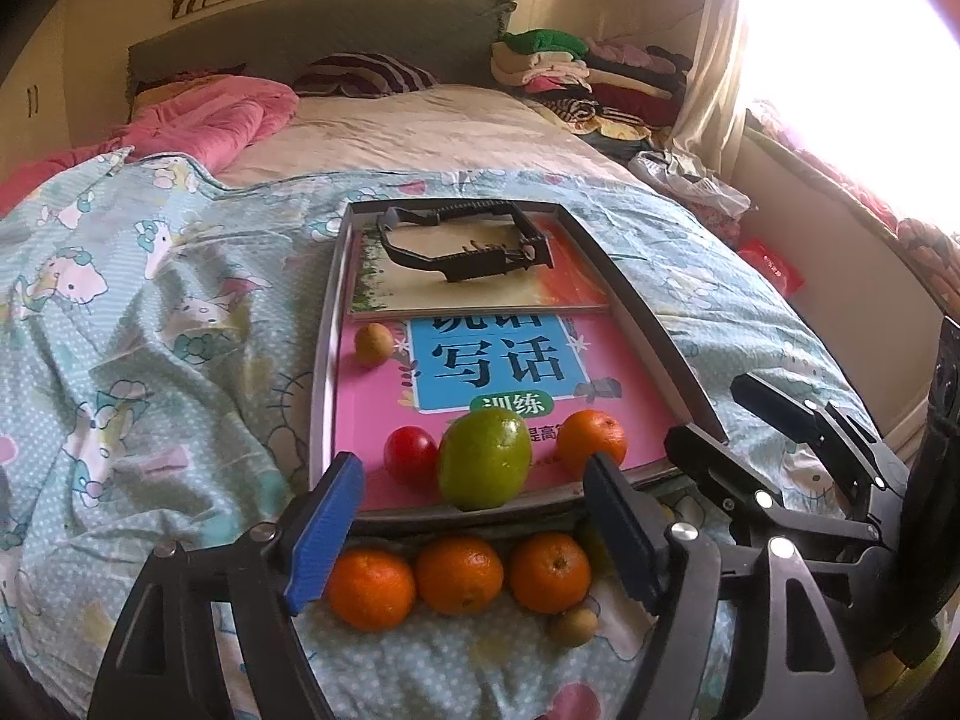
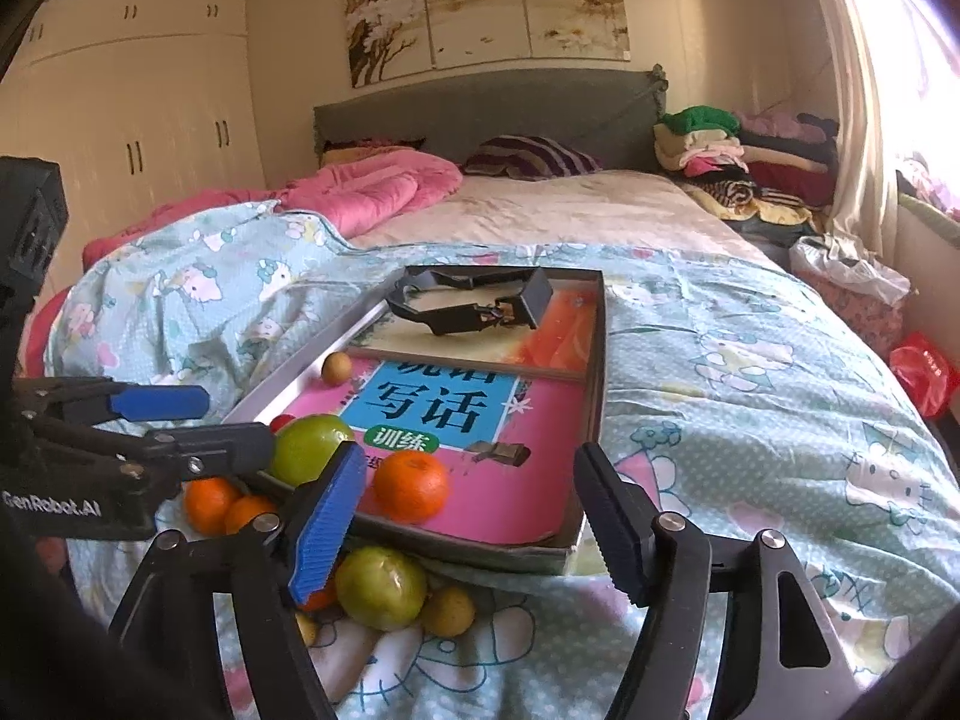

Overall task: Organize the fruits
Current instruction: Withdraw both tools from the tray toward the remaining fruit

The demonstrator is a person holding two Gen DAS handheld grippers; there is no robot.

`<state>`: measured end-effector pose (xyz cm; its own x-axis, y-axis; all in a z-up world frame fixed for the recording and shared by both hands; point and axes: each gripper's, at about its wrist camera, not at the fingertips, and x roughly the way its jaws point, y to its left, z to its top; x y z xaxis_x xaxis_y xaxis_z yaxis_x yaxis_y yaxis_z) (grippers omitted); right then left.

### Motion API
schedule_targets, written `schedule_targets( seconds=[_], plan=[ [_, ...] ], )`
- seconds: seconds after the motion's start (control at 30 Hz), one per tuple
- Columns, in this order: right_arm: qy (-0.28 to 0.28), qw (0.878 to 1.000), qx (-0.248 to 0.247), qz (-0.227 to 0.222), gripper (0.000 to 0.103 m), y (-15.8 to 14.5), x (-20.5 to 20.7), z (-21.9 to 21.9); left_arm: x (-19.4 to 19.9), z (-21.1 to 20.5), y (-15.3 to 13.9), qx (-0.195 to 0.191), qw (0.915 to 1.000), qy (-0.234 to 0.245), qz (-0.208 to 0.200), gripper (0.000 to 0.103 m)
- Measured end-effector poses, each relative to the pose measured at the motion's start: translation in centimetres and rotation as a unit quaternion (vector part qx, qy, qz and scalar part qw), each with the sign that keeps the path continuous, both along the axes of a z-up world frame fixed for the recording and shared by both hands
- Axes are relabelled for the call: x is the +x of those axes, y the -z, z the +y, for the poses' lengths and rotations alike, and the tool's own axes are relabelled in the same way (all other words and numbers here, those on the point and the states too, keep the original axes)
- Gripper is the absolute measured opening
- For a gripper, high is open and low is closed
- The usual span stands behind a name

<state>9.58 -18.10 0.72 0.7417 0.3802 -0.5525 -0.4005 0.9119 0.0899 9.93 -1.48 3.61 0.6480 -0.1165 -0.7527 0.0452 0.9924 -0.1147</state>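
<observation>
Left gripper (image 1: 474,531) jaws spread wide, empty, hovering over tray's near edge. Right gripper (image 2: 468,525) jaws also spread wide, empty, near tray's near right corner.

Shallow tray (image 1: 324,360) on bed quilt (image 1: 150,312), pink workbook (image 1: 498,360) lining it. In tray along near edge: red tomato (image 1: 410,455), green citrus (image 1: 483,457), tangerine (image 1: 592,438). Small brown longan (image 1: 373,344) at tray's left edge. Black clip frame (image 1: 462,240) at far end.

On quilt just outside near edge: three tangerines (image 1: 459,575) in row, second longan (image 1: 573,626), second green citrus (image 2: 381,587).
</observation>
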Motion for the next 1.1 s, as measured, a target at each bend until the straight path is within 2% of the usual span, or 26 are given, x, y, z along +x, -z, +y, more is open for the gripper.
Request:
schedule_targets(
  seconds=[0.4,1.1],
  plan=[
    [-0.008,1.000,0.009,-0.002,0.074,0.2,-2.0,0.5,-2.2,1.5,-0.8,0.006,0.9999,-0.012,-0.010,0.075],
    [-0.020,1.000,-0.003,0.019,0.074,1.4,-4.6,1.3,-4.4,3.6,-0.3,0.000,0.9996,-0.027,0.002,0.075]
  ],
)
